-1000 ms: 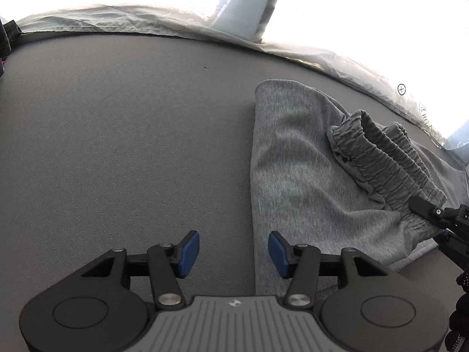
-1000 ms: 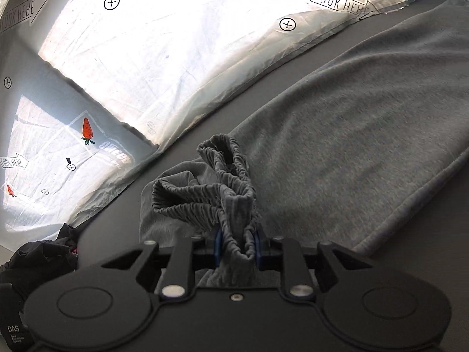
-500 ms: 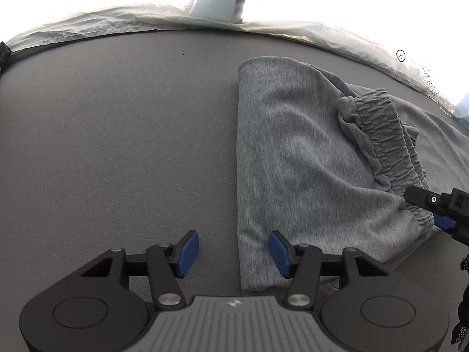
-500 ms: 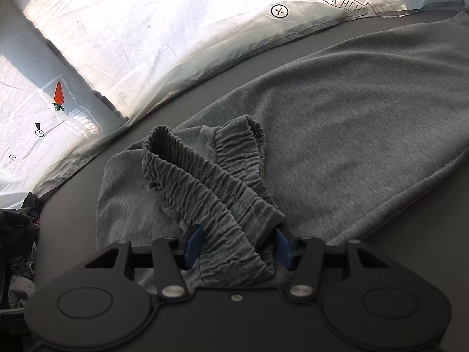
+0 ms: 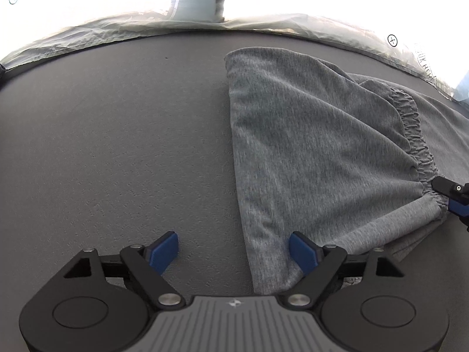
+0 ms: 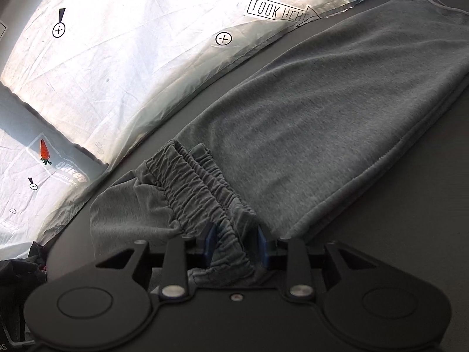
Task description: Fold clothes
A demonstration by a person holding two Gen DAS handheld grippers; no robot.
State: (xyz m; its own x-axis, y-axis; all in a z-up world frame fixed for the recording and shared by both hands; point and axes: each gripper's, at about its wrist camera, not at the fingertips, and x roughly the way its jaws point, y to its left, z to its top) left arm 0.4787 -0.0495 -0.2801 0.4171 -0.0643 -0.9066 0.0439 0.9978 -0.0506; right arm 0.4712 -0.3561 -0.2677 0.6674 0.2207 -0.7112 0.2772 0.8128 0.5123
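Right gripper (image 6: 236,245) fingers hide the trousers' (image 6: 322,123) waistband (image 6: 199,187) end.

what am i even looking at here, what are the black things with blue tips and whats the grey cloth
These are two hand-held grippers, each carried by a person, with a wide-angle camera looking out along its two blue-padded fingers. One picture comes from the left gripper, the other from the right gripper.

On the dark grey table lies a pair of grey sweatpants, partly folded over. The gathered strip is the elastic waistband.

The left gripper is open, low over the table, with a folded edge of the pants lying between its fingers. The right gripper has the waistband bunched between its pads, though whether it is clamped tight is hard to tell. Behind the table is a bright printed sheet.
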